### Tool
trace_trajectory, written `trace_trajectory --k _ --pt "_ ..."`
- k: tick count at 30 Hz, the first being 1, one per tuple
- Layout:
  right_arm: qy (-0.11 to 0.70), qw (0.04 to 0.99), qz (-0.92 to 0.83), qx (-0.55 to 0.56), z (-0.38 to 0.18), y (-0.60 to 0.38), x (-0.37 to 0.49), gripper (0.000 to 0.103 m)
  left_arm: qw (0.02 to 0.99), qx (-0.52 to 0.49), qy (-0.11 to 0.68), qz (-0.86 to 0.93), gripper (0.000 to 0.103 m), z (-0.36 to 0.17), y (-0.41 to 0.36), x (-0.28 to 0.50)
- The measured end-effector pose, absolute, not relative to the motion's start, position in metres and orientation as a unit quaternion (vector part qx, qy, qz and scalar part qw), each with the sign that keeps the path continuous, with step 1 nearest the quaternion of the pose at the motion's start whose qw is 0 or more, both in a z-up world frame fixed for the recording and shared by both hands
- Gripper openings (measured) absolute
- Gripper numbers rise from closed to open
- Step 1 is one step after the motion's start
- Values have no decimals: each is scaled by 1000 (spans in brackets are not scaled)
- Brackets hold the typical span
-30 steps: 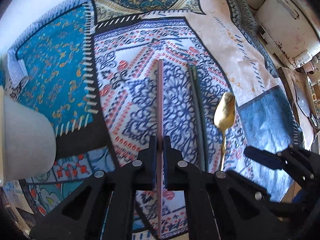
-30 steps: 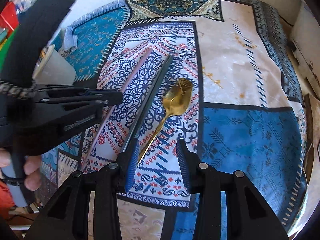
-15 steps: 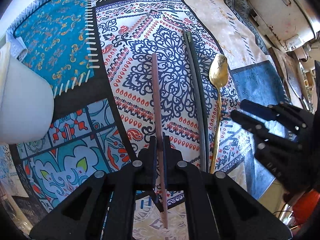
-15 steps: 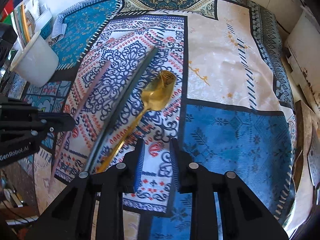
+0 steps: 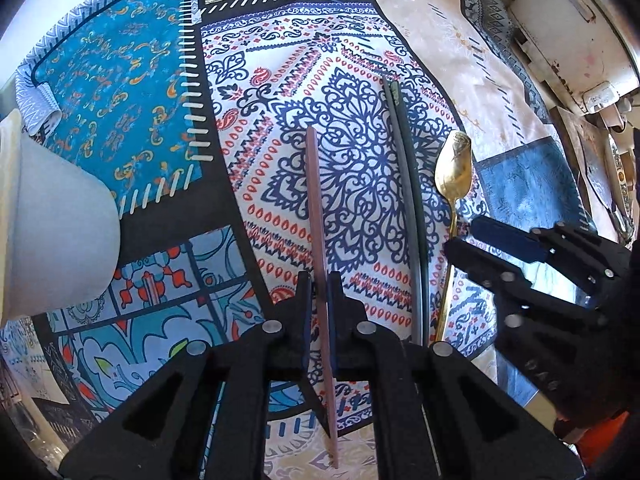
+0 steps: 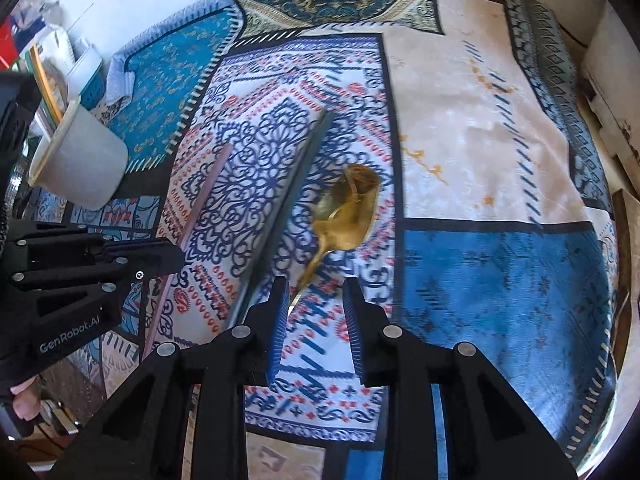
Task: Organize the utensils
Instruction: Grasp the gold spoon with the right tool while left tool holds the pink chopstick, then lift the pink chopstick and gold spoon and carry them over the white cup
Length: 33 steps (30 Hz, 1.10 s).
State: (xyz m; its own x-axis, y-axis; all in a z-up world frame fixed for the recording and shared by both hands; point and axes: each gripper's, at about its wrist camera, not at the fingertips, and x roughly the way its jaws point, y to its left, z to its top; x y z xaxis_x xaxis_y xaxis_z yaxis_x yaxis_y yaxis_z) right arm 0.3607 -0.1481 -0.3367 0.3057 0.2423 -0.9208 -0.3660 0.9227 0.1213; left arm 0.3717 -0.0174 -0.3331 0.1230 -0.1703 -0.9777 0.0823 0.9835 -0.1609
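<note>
My left gripper (image 5: pixel 319 280) holds a long pink chopstick (image 5: pixel 316 200) between its pads. Its jaws are opening a little, and the stick still sits pinched, pointing away over the patterned cloth. To its right lie a pair of dark chopsticks (image 5: pixel 404 200) and a gold spoon (image 5: pixel 454 168). My right gripper (image 6: pixel 316 300) hangs over the spoon's handle with its jaws opening. The gold spoon (image 6: pixel 348 216) looks blurred, its handle running to the left finger (image 6: pixel 280 312) with no pad pressing on it. The same views show the right gripper (image 5: pixel 460 236), the left gripper (image 6: pixel 178 250), the pink chopstick (image 6: pixel 204 196) and the dark chopsticks (image 6: pixel 288 200).
A white cup (image 5: pixel 52 232) stands at the left on the cloth, also seen as the cup (image 6: pixel 80 168) beside a rack of items (image 6: pixel 48 60). A worn white cabinet (image 5: pixel 572 40) borders the right side. A person's fingers (image 6: pixel 24 404) grip the left tool.
The right gripper's jaws narrowed, then widened again, and the spoon's handle now ends by its left finger instead of lying off to the left. The left gripper kept the pink chopstick while its view shifted.
</note>
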Motion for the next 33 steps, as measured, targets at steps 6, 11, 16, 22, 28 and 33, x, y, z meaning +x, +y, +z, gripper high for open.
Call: trace_trajectory --k 6,11,16,22,28,33 --pt "541 810 192 -118 -340 -139 350 26 743 -46 661 -93 7 -333 -2 367" --pt "552 800 191 -139 -340 -158 353 22 739 -31 665 -100 10 -332 -4 372" --pt "569 796 173 -111 -339 -190 367 22 738 -16 668 -94 13 -331 -14 383" --pt "565 798 199 -69 -330 -185 387 32 744 12 663 -82 12 -333 -35 396" --pt "547 797 224 -125 -335 -144 394 40 754 24 652 -79 5 -335 -50 403" --pt "540 795 224 -163 -345 -124 397 43 770 21 634 -68 5 -335 -47 391"
